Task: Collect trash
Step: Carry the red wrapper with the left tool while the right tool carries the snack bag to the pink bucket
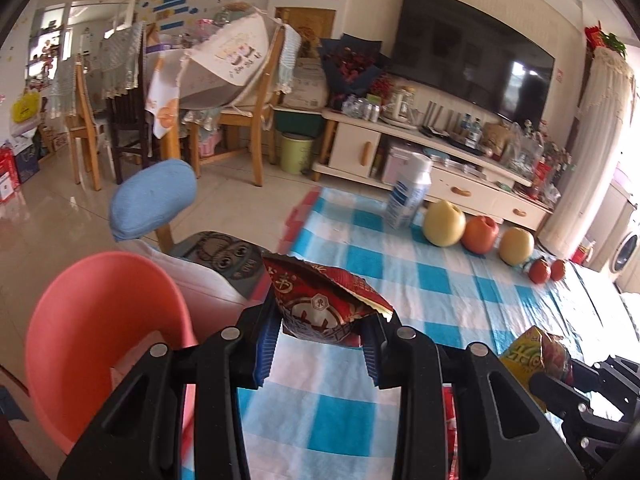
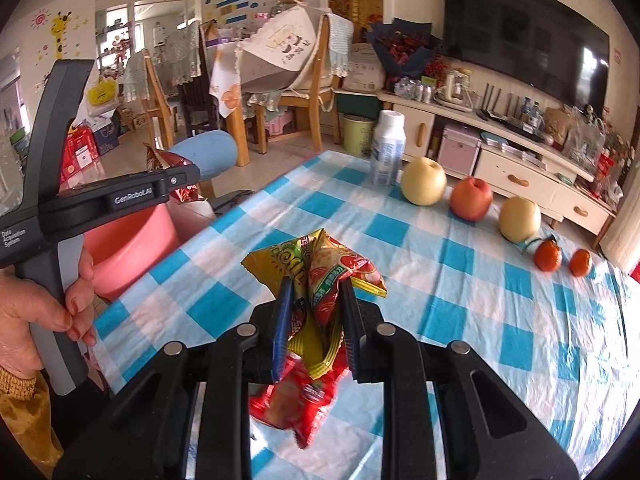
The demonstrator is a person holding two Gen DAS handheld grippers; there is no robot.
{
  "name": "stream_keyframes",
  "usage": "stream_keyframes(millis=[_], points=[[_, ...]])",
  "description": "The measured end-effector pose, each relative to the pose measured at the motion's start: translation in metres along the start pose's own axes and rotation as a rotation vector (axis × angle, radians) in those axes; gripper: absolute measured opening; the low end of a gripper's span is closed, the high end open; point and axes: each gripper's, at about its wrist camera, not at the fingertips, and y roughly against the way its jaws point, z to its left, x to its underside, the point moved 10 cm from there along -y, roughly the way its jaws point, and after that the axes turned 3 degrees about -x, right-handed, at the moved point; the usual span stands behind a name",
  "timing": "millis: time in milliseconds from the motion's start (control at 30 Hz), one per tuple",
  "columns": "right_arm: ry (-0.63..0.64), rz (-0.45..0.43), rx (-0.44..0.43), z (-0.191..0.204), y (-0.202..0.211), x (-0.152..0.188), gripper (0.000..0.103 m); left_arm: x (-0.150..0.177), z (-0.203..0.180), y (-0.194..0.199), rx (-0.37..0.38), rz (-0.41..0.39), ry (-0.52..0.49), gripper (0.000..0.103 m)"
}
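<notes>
Checked tablecloth (image 2: 460, 292), blue and white, covers the table. Near its far edge stands a white bottle (image 2: 387, 148). To the bottle's right runs a row of fruit: a yellow pear (image 2: 424, 181), a red apple (image 2: 471, 198), a second pear (image 2: 519, 219), then two tangerines (image 2: 548, 255), set a little apart from one another. Behind the table, a dark television (image 1: 472, 50) hangs above a cream cabinet (image 1: 448, 160). Further left, wooden chairs (image 1: 256, 120) stand at a draped dining table, a green bin (image 1: 296, 152) beside them.
</notes>
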Motion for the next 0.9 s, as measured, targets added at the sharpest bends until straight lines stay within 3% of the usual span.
stream_keyframes(millis=[533,900], points=[[0.185,-0.011,-0.128,0.112,-0.035,-0.051,0.025,-0.020,0.123,0.010,-0.218,-0.042,0.143,0.037],[0.302,0.013,-0.217,0.195,-0.070,-0.064,0.025,-0.017,0.201,0.008,-0.340,-0.013,0.242,0.037]])
